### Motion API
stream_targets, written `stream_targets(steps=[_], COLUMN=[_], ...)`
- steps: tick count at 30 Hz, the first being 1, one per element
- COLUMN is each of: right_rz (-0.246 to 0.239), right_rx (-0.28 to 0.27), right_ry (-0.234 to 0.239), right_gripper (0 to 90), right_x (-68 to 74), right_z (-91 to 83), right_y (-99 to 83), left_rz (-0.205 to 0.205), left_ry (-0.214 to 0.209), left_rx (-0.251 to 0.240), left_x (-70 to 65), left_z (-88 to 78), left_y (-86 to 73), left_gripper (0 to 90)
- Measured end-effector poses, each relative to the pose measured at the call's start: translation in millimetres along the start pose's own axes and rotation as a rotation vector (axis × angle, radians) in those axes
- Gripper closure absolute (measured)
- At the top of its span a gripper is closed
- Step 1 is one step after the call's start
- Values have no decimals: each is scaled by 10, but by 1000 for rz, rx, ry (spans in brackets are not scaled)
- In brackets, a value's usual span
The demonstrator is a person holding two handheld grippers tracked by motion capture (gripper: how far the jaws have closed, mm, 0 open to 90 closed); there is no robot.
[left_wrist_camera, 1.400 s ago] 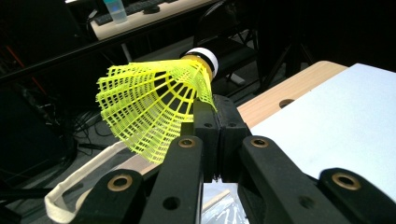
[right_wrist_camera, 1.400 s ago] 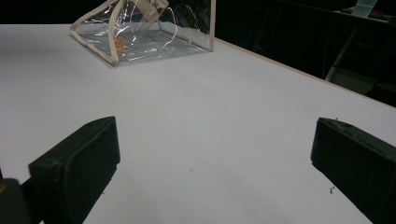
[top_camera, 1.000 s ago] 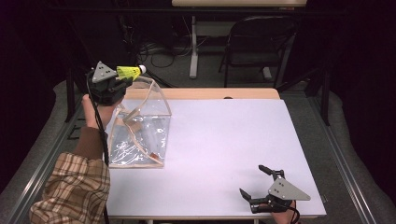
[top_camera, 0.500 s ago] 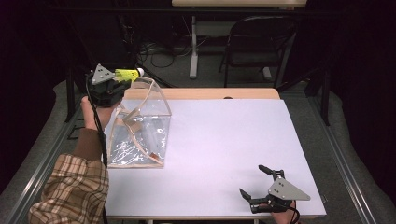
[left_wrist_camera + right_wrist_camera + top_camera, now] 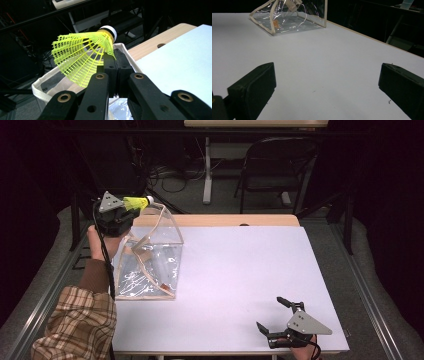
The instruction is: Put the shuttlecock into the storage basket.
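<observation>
My left tongs (image 5: 115, 65) pinch yellow shuttlecock (image 5: 82, 55) above clear bag (image 5: 150, 265); right tongs (image 5: 280, 317) released on tabletop (image 5: 240, 270).

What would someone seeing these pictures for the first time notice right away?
The bright yellow shuttlecock stands out first, pinched by its mesh skirt in the left gripper above the far left corner of the white table. Just below it stands a clear plastic bag with cream edging. The right gripper rests at the near right edge, fingers spread wide and empty.

No readable text, label or number anywhere.
</observation>
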State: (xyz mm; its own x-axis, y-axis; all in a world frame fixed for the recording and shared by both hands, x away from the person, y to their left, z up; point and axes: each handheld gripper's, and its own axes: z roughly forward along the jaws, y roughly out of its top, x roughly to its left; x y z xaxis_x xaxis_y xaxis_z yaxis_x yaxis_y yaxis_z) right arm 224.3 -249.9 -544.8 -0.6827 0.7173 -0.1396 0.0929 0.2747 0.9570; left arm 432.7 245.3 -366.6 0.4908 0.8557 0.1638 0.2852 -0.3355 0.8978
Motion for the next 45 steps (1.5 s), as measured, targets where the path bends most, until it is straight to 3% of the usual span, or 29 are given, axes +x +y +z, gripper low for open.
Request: stream_targets(steps=[45], right_rz=[0], right_rx=[3], right_ry=[1], right_gripper=[10], right_x=[0], right_z=[4], right_y=[-2], left_rz=[-11], left_ry=[-25], left_rx=[76], left_x=[-11], left_z=[213], left_y=[-194], left_gripper=[894])
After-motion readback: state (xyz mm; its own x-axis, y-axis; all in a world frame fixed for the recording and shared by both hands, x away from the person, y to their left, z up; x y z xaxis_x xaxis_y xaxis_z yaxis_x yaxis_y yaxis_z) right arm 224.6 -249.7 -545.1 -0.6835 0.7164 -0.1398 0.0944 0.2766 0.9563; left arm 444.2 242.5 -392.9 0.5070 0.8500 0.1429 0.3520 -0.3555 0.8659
